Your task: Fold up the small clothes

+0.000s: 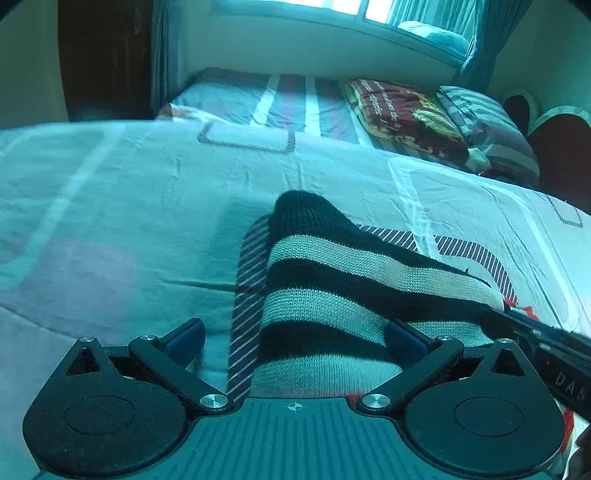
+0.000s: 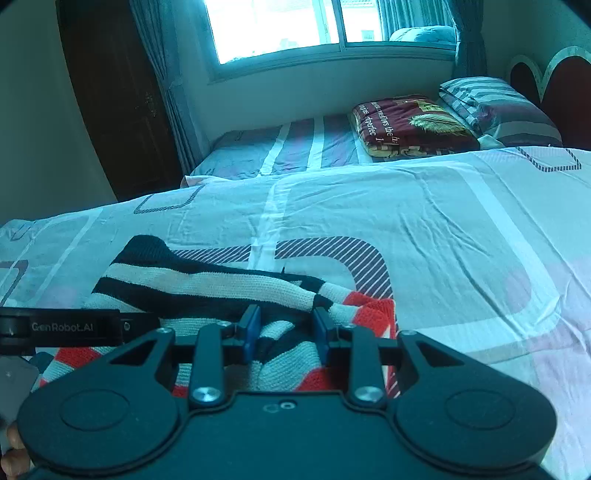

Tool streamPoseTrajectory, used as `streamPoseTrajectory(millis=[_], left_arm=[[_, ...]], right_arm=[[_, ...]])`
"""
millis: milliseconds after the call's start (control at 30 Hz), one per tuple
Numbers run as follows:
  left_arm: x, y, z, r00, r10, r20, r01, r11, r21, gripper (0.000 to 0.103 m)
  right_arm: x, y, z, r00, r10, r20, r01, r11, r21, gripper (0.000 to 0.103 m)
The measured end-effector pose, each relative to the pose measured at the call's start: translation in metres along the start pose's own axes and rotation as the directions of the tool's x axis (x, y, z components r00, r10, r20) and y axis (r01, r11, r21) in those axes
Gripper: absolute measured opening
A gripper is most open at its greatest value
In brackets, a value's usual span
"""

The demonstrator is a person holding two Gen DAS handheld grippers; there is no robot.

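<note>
Knitted in black and cream bands, with red bands at one end, the garment lies on the near part of the bed, over a hatched patch in the sheet's print. Its black end rises in a rounded hump toward the far side.

From the left wrist view, the left gripper has its blue pads spread wide. The right pad sits over the cream and black knit, and the left pad is off the cloth, above the bare sheet. The pads do not press on anything. The other tool's black body comes in from the right edge, just beside the garment's right end.

From the right wrist view, the right gripper has its jaws drawn close together, and a fold of the striped knit stands between the pads, pinched there. The red bands lie near this gripper, right of it and beneath it. The left tool's arm crosses the left edge.

Farther off, a second bed carries a folded dark red blanket and a striped pillow, under a bright window with curtains. A dark wooden door stands at the far left.
</note>
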State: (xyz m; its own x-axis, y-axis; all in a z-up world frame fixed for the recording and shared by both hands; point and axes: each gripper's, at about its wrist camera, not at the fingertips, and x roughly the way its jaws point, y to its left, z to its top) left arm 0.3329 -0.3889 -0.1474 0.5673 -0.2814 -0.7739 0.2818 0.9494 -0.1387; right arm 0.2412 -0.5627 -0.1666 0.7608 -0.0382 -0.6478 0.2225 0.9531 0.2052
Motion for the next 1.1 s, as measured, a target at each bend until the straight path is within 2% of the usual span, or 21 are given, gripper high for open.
streamPoseTrajectory(millis=[100, 267, 400, 467, 533, 700, 767, 900, 1033, 1100], left_arm=[[-0.029, 0.000, -0.008, 0.999, -0.021, 0.049, 0.021, 1.000, 0.019, 0.103], [-0.067, 0.001, -0.025, 0.994, -0.049, 0.097, 0.040, 0.995, 0.095, 0.103], [-0.061, -0.003, -0.039, 0.997, -0.053, 0.050, 0.047, 0.991, 0.125, 0.103], [-0.052, -0.001, -0.045, 0.998, -0.048, 0.038, 0.044, 0.993, 0.113, 0.103], [-0.048, 0.001, -0.049, 0.997, -0.058, 0.046, 0.054, 0.995, 0.085, 0.103], [-0.045, 0.000, -0.056, 0.995, -0.057, 0.079, 0.050, 0.995, 0.083, 0.103], [-0.045, 0.000, -0.055, 0.996, -0.052, 0.071, 0.046, 0.996, 0.079, 0.103], [-0.056, -0.011, -0.056, 0.998, 0.003, 0.069, -0.012, 0.993, 0.120, 0.103], [-0.071, -0.006, -0.053, 0.999, -0.014, 0.045, 0.010, 0.996, 0.087, 0.103], [-0.086, -0.001, -0.056, 0.997, -0.044, 0.060, 0.040, 0.996, 0.077, 0.103]], right_arm=[[-0.025, 0.001, 0.004, 0.999, 0.028, 0.027, -0.029, 0.999, 0.023, 0.031], [-0.064, 0.010, -0.006, 0.998, 0.047, 0.047, -0.046, 0.999, -0.017, 0.030], [-0.066, 0.015, -0.026, 0.999, 0.033, 0.009, -0.032, 0.998, -0.048, 0.029], [-0.059, 0.017, -0.034, 1.000, -0.002, -0.003, 0.002, 0.997, -0.077, 0.027], [-0.052, 0.018, -0.038, 1.000, -0.027, -0.005, 0.026, 0.994, -0.102, 0.025], [-0.046, 0.027, -0.047, 0.997, -0.070, 0.038, 0.075, 0.981, -0.178, 0.026], [-0.048, 0.027, -0.048, 0.997, -0.071, 0.042, 0.077, 0.981, -0.179, 0.026], [-0.049, 0.030, -0.046, 0.997, -0.070, 0.014, 0.071, 0.982, -0.177, 0.029], [-0.062, 0.025, -0.038, 0.999, -0.041, -0.010, 0.039, 0.993, -0.114, 0.033], [-0.078, 0.020, -0.036, 1.000, -0.029, 0.001, 0.029, 0.998, -0.055, 0.034]])
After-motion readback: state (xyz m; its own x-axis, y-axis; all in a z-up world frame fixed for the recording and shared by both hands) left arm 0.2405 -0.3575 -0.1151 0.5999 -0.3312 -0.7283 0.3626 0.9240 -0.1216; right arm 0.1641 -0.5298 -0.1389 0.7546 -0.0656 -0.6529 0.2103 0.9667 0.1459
